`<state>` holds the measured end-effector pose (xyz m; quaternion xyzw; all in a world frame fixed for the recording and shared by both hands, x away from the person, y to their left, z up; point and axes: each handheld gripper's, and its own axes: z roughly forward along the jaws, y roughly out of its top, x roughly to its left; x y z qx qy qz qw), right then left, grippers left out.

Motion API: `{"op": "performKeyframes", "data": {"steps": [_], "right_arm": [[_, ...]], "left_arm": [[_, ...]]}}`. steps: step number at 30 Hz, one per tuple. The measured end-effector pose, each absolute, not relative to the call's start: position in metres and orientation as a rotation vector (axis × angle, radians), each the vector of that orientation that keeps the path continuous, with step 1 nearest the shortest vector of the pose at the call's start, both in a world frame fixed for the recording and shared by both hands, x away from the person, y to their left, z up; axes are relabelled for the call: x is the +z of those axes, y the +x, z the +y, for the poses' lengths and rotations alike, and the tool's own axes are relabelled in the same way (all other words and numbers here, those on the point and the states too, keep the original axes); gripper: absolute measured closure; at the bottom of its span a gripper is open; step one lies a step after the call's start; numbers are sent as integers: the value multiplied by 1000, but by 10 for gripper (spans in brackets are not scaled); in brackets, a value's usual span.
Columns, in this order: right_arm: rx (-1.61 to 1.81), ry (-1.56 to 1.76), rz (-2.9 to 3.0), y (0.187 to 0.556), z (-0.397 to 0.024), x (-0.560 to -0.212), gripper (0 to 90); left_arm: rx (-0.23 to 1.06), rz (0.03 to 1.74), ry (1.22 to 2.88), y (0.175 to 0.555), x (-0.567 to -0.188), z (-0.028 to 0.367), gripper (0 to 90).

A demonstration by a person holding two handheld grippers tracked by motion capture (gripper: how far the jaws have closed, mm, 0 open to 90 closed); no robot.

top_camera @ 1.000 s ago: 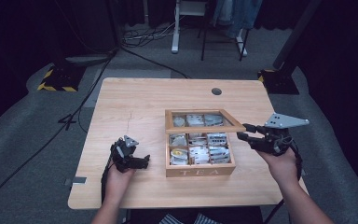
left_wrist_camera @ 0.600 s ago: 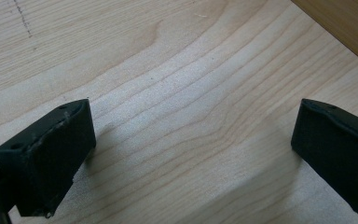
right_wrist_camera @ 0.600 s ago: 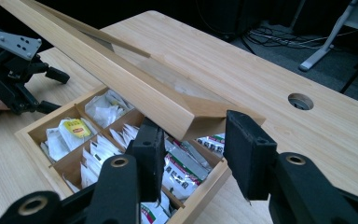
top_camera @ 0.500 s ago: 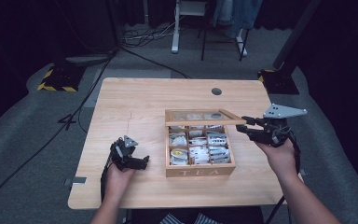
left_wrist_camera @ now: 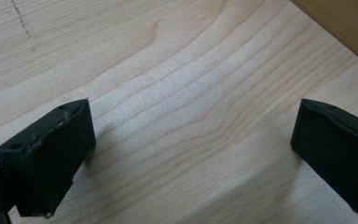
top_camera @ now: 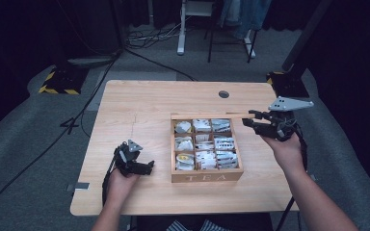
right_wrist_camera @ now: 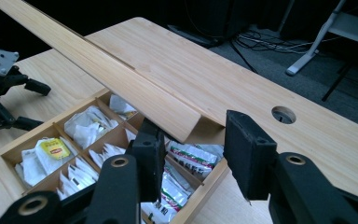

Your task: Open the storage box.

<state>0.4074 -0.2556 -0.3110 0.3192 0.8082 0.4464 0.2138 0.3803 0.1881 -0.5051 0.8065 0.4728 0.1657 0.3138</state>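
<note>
Right gripper [top_camera: 254, 119]: I have its jaws pinched on the corner of the lid [top_camera: 211, 116], which stands raised over the far side of the tea box [top_camera: 206, 176].
Left gripper [top_camera: 146, 167]: jaws spread wide, nothing between them, resting on the table [top_camera: 144, 103] just left of the box.
Contents: tea bags [top_camera: 204, 144] exposed in the compartments.
Risk, slip: the grip is only on one corner; the lid could twist out and slam shut.
Risk, drag: nothing steadies the box, so a hard pull may tip or slide it.
</note>
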Motion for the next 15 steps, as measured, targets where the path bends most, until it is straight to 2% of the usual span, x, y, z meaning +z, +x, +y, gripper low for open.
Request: {"op": "performKeyframes", "data": {"steps": [15], "right_arm": [[1193,893,2217,423,-247,-298,586]], "left_arm": [[447,1239,2121,381,-505,190,26]]}}
